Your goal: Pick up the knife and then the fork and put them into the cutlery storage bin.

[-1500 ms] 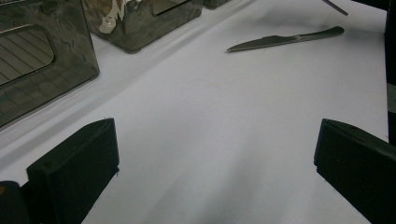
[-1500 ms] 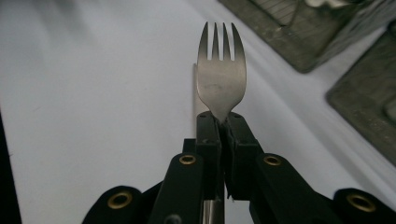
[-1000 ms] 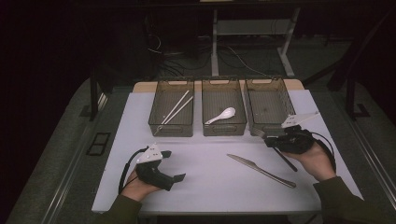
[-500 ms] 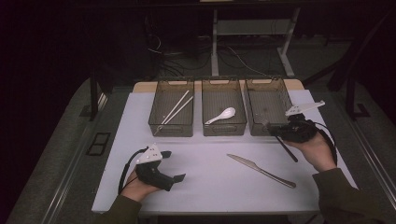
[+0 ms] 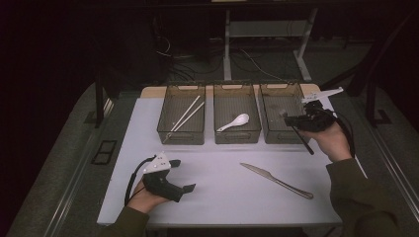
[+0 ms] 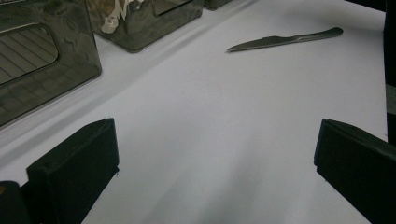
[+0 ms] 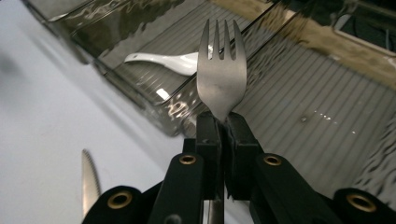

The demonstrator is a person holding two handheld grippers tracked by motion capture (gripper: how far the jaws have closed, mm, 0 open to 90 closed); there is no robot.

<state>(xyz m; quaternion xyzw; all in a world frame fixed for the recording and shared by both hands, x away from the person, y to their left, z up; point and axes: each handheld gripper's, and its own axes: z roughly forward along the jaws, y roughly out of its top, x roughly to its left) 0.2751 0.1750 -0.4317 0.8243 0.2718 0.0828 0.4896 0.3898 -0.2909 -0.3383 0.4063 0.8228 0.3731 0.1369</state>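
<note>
My right gripper (image 5: 292, 120) is shut on a metal fork (image 7: 222, 79) and holds it over the right-hand smoky bin (image 5: 271, 101). The tines point out past the fingertips, and the handle (image 5: 304, 143) slants back below the hand. In the right gripper view, my right gripper (image 7: 223, 123) clamps the fork's neck above the bin's ribbed floor. A table knife (image 5: 276, 180) lies on the white table in front of the bins. At the near left my left gripper (image 5: 182, 175) rests open on the table, jaws wide apart with nothing between them (image 6: 215, 149). The knife (image 6: 285, 39) lies well beyond them.
Three smoky plastic bins stand in a row at the back of the table. The left bin (image 5: 181, 139) holds two chopsticks (image 5: 187, 114); the middle bin (image 5: 237, 140) holds a white spoon (image 5: 234, 122). Table edges lie close to both hands.
My right gripper has carried the fork up and away from the table, from beside the knife to over the right bin. The left gripper has stayed put.
</note>
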